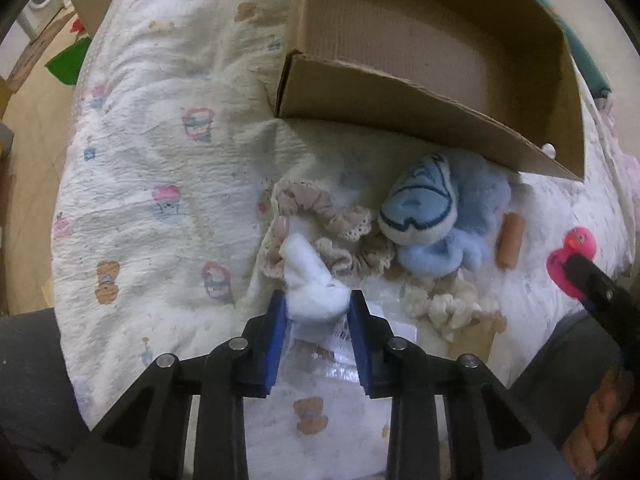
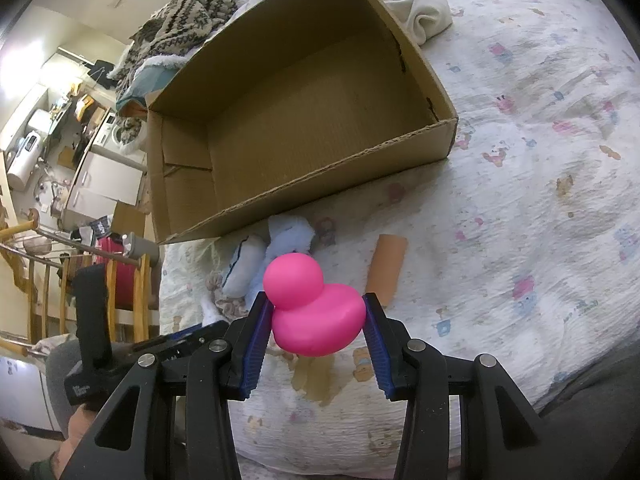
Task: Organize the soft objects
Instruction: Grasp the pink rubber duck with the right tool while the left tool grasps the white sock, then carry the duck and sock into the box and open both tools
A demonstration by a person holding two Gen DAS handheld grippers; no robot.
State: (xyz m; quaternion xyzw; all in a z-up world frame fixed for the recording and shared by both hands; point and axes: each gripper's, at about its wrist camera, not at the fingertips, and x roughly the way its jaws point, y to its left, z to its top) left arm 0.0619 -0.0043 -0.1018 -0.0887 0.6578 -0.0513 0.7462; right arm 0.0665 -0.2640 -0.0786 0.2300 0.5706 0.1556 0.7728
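The pink duck (image 2: 316, 306) sits pinched between the pads of the right gripper (image 2: 316, 312), held above the quilt (image 2: 540, 160) just short of the box (image 2: 304, 184). The white fluff (image 1: 316, 292), some small soft piece, is pinched at its near end by the left gripper (image 1: 318, 308), its far end trailing onto the beige scrunchie (image 1: 320, 216).

Both jaws are thus closed on soft things, so the step in hand looks like the pick-up, with the carry to the box next. The box is open and seems bare inside. Each gripper needs to rise over the near wall, which stands between it and the floor of the box, and only then spread its jaws. The duck is round and smooth, so it may slip if the grip loosens early. The fluff may drag the scrunchie with it.

Still on the quilt near the box wall lie the blue plush (image 1: 436, 216), the cream scrunchie (image 1: 448, 304) and a tan cylinder (image 1: 508, 240).

What the fluff really is I cannot tell; it is blurred and partly behind the pads. Clear plastic wrap (image 1: 340, 360) under it hides something with a label. The plush's far edge goes under the box wall. A small white bit (image 1: 549, 149) at the box corner is too small to name.
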